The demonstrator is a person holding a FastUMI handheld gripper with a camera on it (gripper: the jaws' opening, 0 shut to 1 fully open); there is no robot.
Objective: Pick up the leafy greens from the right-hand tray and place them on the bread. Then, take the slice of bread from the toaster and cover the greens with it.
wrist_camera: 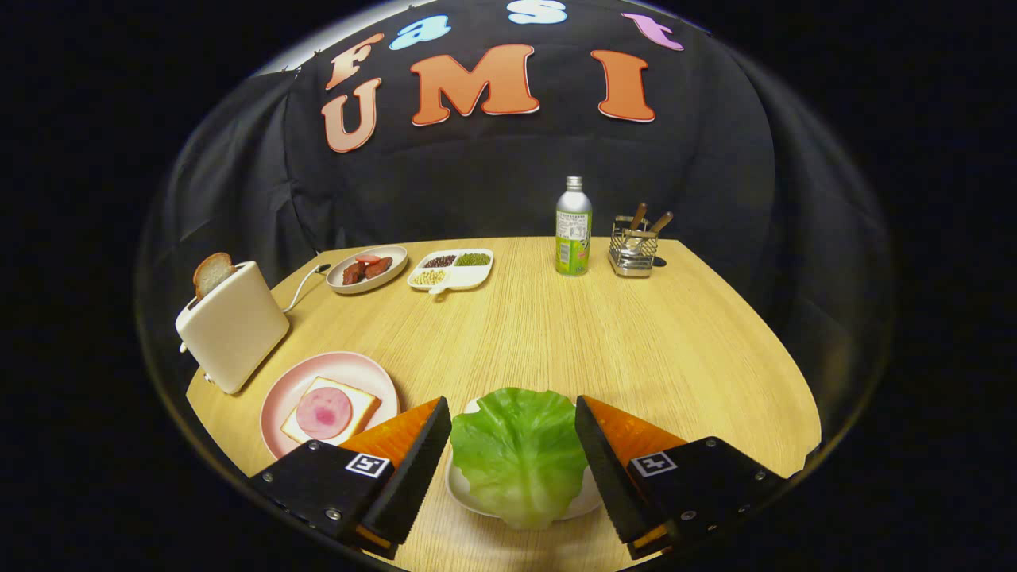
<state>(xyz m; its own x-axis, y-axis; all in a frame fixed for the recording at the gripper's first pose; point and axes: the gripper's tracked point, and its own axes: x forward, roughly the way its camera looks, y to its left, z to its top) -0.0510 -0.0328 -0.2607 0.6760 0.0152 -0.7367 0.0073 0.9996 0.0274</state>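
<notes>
A green lettuce leaf point(519, 449) lies on a small white tray point(461, 486) on the wooden table. My gripper point(512, 413) is open, one finger on each side of the leaf, neither pressing on it. To the left, a pink plate point(280, 393) holds a slice of bread point(361, 403) topped with a round slice of ham point(323, 412). Further left and back stands a cream toaster point(232, 326) with a slice of bread point(212, 273) sticking up out of its slot.
At the back of the table sit a dish of sausages point(367, 268), a divided white tray of beans point(451, 268), a green-labelled bottle point(573, 228) and a wire utensil holder point(633, 248). The toaster's cord runs toward the sausage dish.
</notes>
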